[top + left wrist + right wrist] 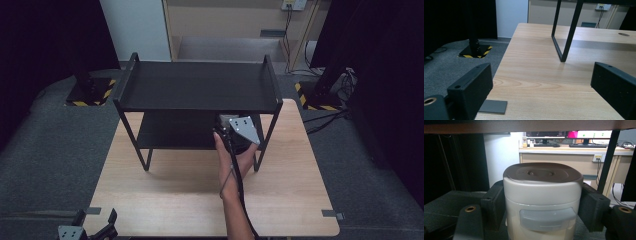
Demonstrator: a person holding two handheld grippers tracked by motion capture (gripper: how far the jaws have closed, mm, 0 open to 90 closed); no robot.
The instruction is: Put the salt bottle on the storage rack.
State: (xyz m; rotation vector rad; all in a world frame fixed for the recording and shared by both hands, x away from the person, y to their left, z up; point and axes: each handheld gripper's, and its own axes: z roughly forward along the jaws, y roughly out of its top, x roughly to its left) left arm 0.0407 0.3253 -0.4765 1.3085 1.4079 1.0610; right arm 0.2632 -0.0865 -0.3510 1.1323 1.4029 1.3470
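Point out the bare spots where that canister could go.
The rack's top shelf is bare from rail to rail. The table in front of the rack's legs is bare, left of the forearm. Crowded: the lower shelf's right end, where the right tool grips the canister.

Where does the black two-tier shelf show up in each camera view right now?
High view: black shelf stands mid-table, toward the far edge.
Left gripper view: one leg frame at top centre, on the wooden table.
Right gripper view: a tier's underside along the top edge, a post at right.
Shared landmark: the shelf's thin black legs.
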